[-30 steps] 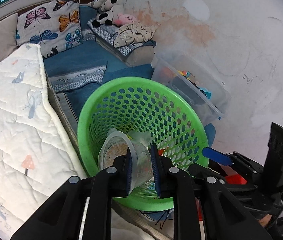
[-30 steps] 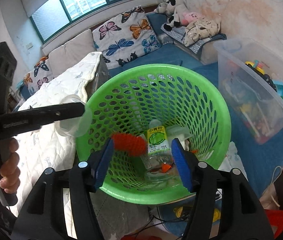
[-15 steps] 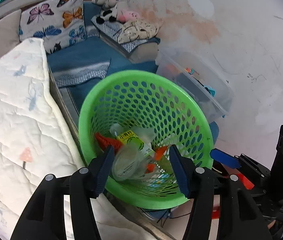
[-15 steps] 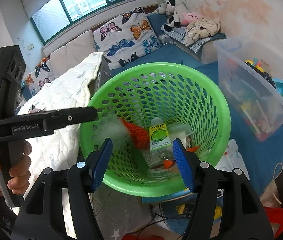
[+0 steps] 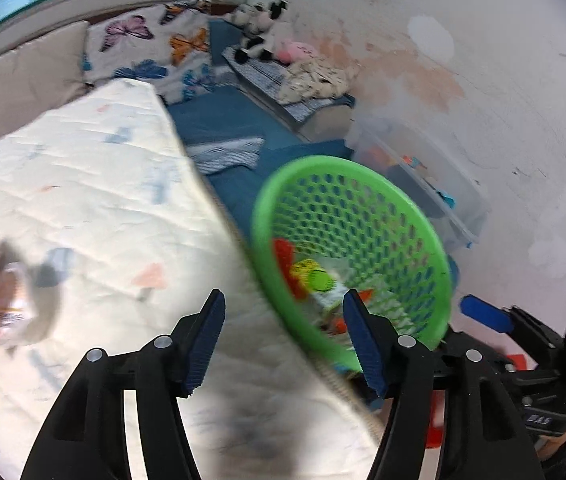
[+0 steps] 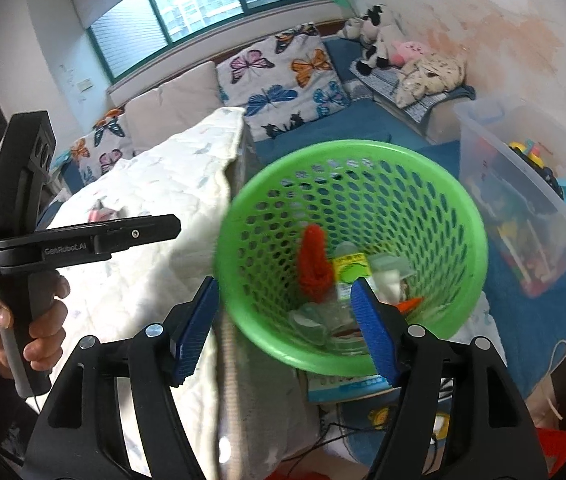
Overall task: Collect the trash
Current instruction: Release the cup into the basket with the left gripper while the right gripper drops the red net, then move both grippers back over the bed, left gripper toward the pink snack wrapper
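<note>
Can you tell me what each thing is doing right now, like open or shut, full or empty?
Left claw: open, holding nothing.
Right claw: open, holding nothing.
Green basket: upright, trash lying at the bottom.
Red wrapper: inside the basket.
Yellow-label bottle: lying inside the basket.
Clear storage bin: no lid, toys inside.
Blurry wrapper: lying on the quilt, not picked up yet.

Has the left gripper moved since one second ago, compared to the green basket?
Yes. The left gripper has swung left, off the basket and over the white quilt; the basket now sits to its right. Its jaws are now open and empty.
</note>
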